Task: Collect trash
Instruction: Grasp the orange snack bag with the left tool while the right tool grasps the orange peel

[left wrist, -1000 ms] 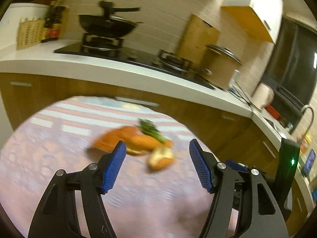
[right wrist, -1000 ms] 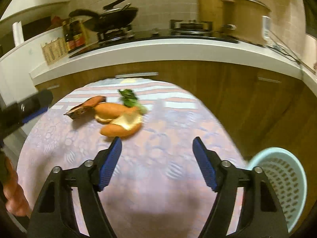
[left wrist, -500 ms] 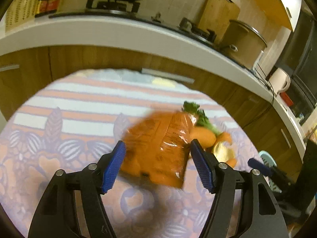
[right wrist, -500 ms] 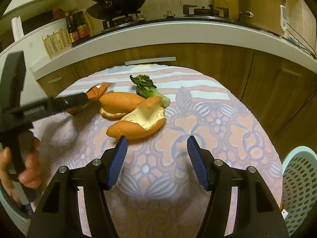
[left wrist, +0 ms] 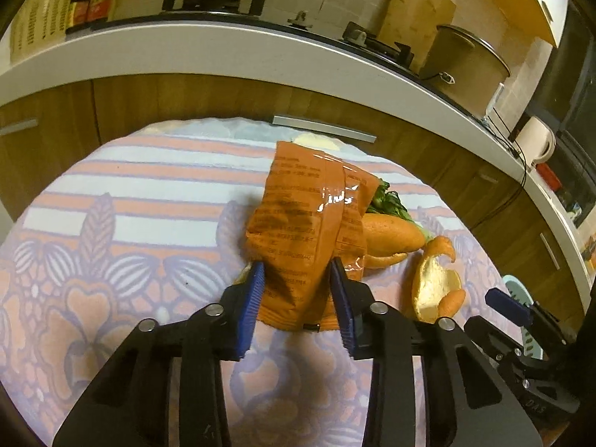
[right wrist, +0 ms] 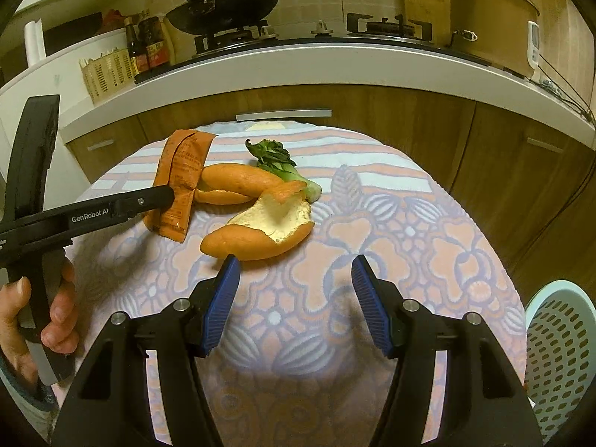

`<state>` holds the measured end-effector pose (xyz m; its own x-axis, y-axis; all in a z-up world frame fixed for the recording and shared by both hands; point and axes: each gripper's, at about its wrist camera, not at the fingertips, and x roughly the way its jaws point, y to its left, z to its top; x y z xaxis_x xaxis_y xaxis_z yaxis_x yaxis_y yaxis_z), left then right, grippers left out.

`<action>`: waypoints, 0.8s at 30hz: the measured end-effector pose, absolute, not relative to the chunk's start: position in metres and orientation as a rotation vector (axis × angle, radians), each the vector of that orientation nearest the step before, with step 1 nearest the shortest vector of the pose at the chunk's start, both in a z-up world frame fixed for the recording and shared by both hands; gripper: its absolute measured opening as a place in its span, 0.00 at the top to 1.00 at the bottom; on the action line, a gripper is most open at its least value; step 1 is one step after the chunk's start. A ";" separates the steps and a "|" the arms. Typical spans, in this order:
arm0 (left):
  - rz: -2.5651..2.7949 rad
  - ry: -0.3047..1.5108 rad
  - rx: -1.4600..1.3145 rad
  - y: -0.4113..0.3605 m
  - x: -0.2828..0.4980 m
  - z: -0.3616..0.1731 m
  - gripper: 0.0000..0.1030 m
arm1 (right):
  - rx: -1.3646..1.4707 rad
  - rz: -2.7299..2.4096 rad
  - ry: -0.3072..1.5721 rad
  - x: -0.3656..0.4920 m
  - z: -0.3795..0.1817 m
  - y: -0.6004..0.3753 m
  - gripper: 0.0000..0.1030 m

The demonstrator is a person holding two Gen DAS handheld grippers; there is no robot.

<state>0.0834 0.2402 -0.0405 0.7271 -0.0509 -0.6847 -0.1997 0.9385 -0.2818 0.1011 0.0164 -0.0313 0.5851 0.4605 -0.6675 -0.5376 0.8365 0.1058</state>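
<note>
An orange snack wrapper (left wrist: pixel 309 231) stands crumpled between the blue pads of my left gripper (left wrist: pixel 298 290), whose jaws are closing and pinch its lower end. The right wrist view shows the wrapper (right wrist: pixel 182 182) half raised off the cloth, with the left gripper's finger (right wrist: pixel 156 197) against it. Beside it lie two pieces of orange peel (right wrist: pixel 260 231) (right wrist: pixel 234 182) and a green leafy stalk (right wrist: pixel 279 164). My right gripper (right wrist: pixel 296 287) is open just short of the nearer peel, nothing between its pads.
The round table (right wrist: pixel 409 260) has a floral and striped cloth. A pale perforated basket (right wrist: pixel 558 354) stands on the floor at its right. A hand (right wrist: pixel 56 316) holds the left gripper's grip. Wooden cabinets and a worktop with a wok (right wrist: pixel 223 3) lie behind.
The left gripper came down over the wrapper and its jaws narrowed onto it, pulling it upright. The right gripper edged closer to the nearer peel, jaws slightly narrower.
</note>
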 end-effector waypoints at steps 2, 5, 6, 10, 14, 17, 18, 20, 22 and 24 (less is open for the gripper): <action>0.079 0.745 -0.347 0.237 0.082 -0.039 0.78 | -0.108 0.590 0.744 0.101 -0.031 0.016 0.43; 0.085 0.740 -0.355 0.235 0.074 -0.035 0.89 | -0.094 0.608 0.743 0.103 -0.031 0.015 0.43; 0.071 0.741 -0.376 0.235 0.069 -0.032 0.91 | -0.083 0.615 0.749 0.104 -0.031 0.013 0.43; 0.052 0.724 -0.394 0.229 0.040 -0.016 0.92 | -0.056 0.627 0.753 0.106 -0.031 0.010 0.43; 0.082 0.697 -0.395 0.224 0.016 -0.011 0.92 | -0.060 0.623 0.739 0.102 -0.029 0.010 0.43; 0.114 0.659 -0.421 0.225 0.005 -0.022 0.92 | -0.087 0.626 0.738 0.098 -0.029 0.015 0.43; 0.099 0.643 -0.439 0.227 0.002 -0.024 0.92 | -0.106 0.617 0.751 0.097 -0.030 0.019 0.43; 0.084 0.614 -0.468 0.230 -0.001 -0.029 0.92 | -0.124 0.627 0.783 0.098 -0.032 0.027 0.39; 0.103 0.610 -0.447 0.229 -0.002 -0.031 0.92 | -0.098 0.654 0.841 0.103 -0.034 0.034 0.32; 0.108 0.610 -0.440 0.229 -0.003 -0.031 0.92 | -0.090 0.649 0.892 0.112 -0.037 0.043 0.31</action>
<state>-0.0026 0.2287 -0.0315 0.8171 -0.0301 -0.5757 -0.2256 0.9023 -0.3674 0.1118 0.0426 -0.0366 0.4508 0.4881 -0.7474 -0.5608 0.8063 0.1883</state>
